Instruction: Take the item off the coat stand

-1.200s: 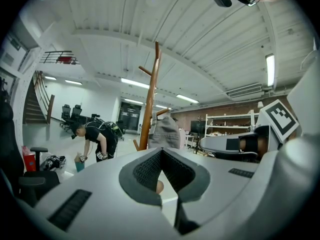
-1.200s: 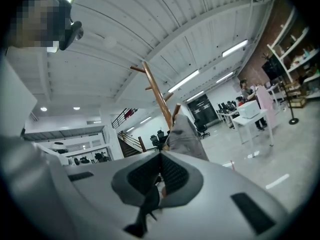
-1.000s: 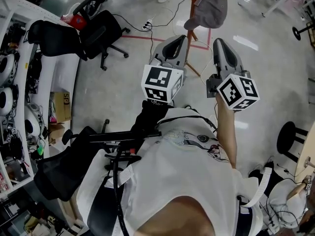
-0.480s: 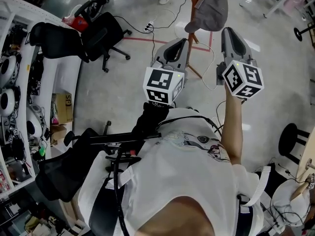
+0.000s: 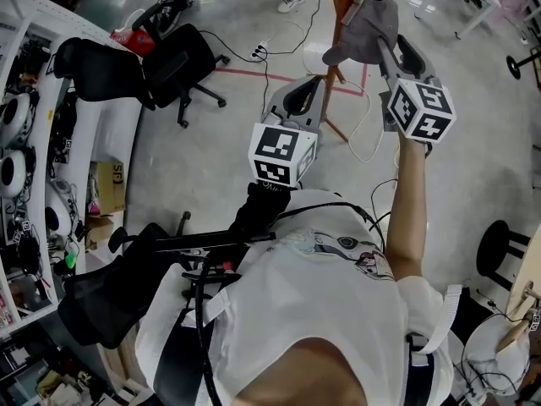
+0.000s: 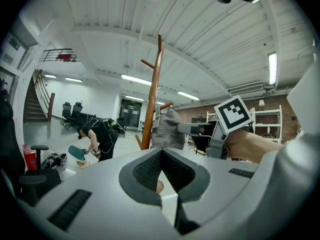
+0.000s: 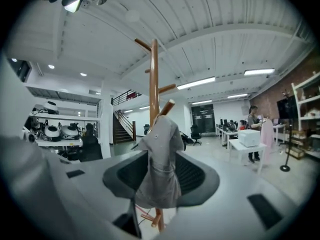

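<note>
The grey cap (image 5: 369, 25) hangs on a peg of the wooden coat stand (image 5: 341, 11), at one o'clock in the head view. The right gripper (image 5: 390, 49) reaches up to it. Its jaws are wide apart and the cap's fabric hangs between them, unclamped. The left gripper (image 5: 303, 91), at about seven o'clock from the cap, is spread open around nothing.

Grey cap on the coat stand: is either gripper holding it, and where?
Not held yet. The grey fabric cap hangs between the right gripper's open fingers, ungripped; the left gripper is empty.
</note>
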### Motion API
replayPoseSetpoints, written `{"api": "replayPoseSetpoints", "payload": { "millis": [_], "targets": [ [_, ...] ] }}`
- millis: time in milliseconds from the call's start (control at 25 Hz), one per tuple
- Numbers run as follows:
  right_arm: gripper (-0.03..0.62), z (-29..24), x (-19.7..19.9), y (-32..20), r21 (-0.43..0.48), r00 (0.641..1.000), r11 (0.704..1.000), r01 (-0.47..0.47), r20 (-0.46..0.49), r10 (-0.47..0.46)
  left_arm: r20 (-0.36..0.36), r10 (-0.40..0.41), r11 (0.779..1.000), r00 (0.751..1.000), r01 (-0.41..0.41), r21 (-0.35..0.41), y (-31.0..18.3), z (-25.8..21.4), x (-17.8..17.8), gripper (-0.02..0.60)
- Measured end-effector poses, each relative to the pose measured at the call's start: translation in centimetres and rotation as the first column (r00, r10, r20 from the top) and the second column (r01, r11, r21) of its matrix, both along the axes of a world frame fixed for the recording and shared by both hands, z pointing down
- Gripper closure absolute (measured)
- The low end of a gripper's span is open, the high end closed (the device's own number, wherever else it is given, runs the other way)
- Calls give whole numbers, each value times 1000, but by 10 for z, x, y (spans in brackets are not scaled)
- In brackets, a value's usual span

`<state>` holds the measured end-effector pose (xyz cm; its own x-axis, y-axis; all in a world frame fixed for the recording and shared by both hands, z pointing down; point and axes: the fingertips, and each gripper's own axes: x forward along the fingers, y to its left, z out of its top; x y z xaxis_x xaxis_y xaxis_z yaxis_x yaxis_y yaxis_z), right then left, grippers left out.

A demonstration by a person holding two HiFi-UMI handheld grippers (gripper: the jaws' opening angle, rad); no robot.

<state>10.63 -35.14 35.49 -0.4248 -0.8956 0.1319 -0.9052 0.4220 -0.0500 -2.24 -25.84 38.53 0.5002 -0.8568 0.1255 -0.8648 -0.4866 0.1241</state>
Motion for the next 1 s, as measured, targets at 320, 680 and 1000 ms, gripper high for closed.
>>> {"api": "replayPoseSetpoints", "payload": {
  "millis": [320, 680, 1000],
  "targets": [
    [520, -1, -6, -5, 1, 999, 1000, 16, -36, -16, -16, -4, 1000, 1000, 4, -9, 0, 1, -6, 578],
    [568, -25, -2, 5, 86, 1000, 996, -1, -31, 3, -20, -4, 1000, 1000, 4, -7, 1, -1, -5, 578],
    [568, -57, 18, 7, 177, 997, 982, -66, -28, 72, -13, -4, 1000, 1000, 4, -1, 0, 0, -7, 578]
  ]
}}
